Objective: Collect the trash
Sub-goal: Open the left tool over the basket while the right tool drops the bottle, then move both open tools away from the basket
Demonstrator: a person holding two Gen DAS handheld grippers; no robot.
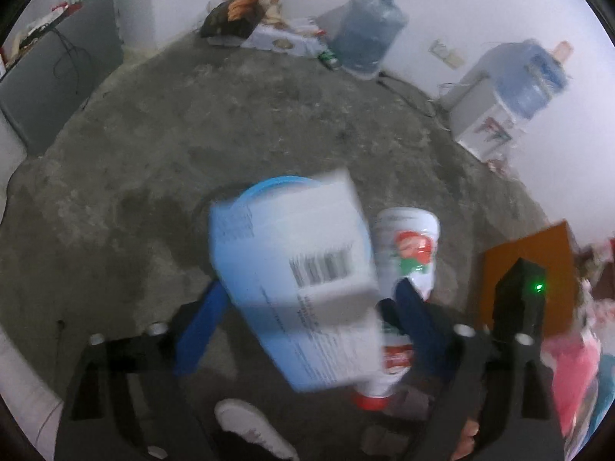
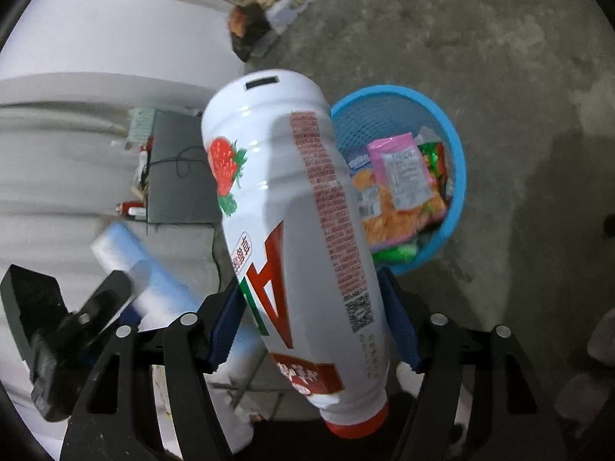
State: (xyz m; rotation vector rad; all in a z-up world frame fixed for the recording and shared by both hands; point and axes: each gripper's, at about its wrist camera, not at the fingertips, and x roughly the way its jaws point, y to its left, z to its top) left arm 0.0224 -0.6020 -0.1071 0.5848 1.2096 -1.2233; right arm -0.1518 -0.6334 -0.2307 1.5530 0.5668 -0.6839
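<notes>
Basically both tongs were loaded. Left gripper (image 1: 307, 299) had its blue fingers (image 1: 200, 330) spread wide around a pale blue carton (image 1: 296, 269), barcode side up, tilted; the frame was blurred, so actual pad contact on both sides couldn't be confirmed, though the carton sat between them off the floor. Right gripper (image 2: 311, 326) was closed partway onto a white strawberry-print bottle (image 2: 284, 215), jaws pinching the lower body near the red cap (image 2: 355, 424), base pointing away from the camera, cap end back toward the tool. That grip probably left the long body free to tip forward into the bin.

Blue mesh basket (image 2: 457, 161) stood on the concrete floor (image 2: 499, 77) just beyond the bottle, already holding snack wrappers (image 2: 403, 184). From the left wrist view only the basket's rim showed behind the carton, so both items looked lined up over or near it for dropping.

Open floor lay all around the basket. Water jugs (image 1: 369, 34), boxes and an orange board (image 1: 526, 269) sat well apart near the walls. Main risk: the two tools crowding each other over one opening.
</notes>
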